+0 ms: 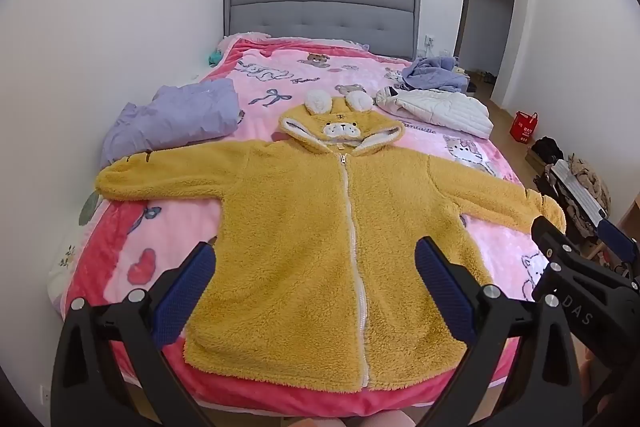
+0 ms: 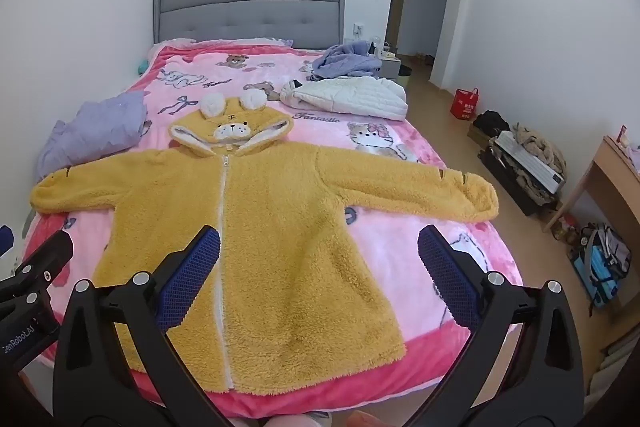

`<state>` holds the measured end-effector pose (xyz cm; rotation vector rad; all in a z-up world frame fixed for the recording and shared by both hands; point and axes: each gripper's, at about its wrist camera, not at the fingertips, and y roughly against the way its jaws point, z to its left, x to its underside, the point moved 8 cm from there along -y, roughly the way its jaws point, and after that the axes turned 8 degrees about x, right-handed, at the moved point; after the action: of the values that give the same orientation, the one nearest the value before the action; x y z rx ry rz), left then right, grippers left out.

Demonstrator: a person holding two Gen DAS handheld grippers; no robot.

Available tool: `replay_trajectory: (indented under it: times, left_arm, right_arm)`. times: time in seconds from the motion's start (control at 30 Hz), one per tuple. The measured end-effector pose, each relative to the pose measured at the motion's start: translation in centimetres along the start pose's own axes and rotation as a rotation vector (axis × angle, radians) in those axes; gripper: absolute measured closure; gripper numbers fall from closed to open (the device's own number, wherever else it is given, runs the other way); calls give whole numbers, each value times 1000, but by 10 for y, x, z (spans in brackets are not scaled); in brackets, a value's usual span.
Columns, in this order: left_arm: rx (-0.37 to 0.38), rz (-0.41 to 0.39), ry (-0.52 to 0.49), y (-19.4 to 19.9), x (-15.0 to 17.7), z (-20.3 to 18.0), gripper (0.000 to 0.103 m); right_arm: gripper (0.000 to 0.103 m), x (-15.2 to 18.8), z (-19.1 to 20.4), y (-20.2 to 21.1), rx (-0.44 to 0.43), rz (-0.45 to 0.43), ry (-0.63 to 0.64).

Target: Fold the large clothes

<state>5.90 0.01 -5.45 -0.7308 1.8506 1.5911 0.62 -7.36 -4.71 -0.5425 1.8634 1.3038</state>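
We found the yellow fleece hooded jacket (image 1: 320,211) lying face up on the pink cartoon blanket (image 1: 168,239) that covered the bed, close to its foot. It was zipped, its hood (image 1: 340,125) with the animal face pointed toward the grey headboard (image 1: 320,11), and both sleeves were spread straight out to the sides. The body lay smooth and open; no sleeve had been turned in and no fold made, so we judged the spreading done and the folding itself not yet begun.

Our left gripper (image 1: 316,287) hovered above the jacket's lower half with its jaws spread wide and nothing between them. Our right gripper (image 2: 320,275) hung likewise over the hem on its own side, jaws wide apart and empty.

What remained, as we read it, was everything: sleeves inward, sides over, then hem toward hood. Farther up the bed lay a white quilted jacket (image 1: 440,107), a lavender garment (image 1: 176,115) and a bluish-purple heap (image 1: 434,73), possibly more clothes awaiting folding, though the fisheye edge left that unclear.
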Motion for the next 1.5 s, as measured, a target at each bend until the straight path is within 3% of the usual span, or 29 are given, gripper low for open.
replay_trajectory:
  times: [0.57,0.93,1.1,1.5]
  left_arm:
    - [-8,-10,4,4,-3,7,5]
    - [15,12,43,-6,1,12,5]
    - [32,14,45,-8,2,11,5]
    - [6,3,8,-6,1,2,5]
  right_arm:
    - [8,4,-4,-4,-13,13,-47]
    - [8,2,1,-6,-99,56,-72]
    - [8,-1,4,-2,-55,24,-28]
    - [8,-2,7,2,-55,10,-8]
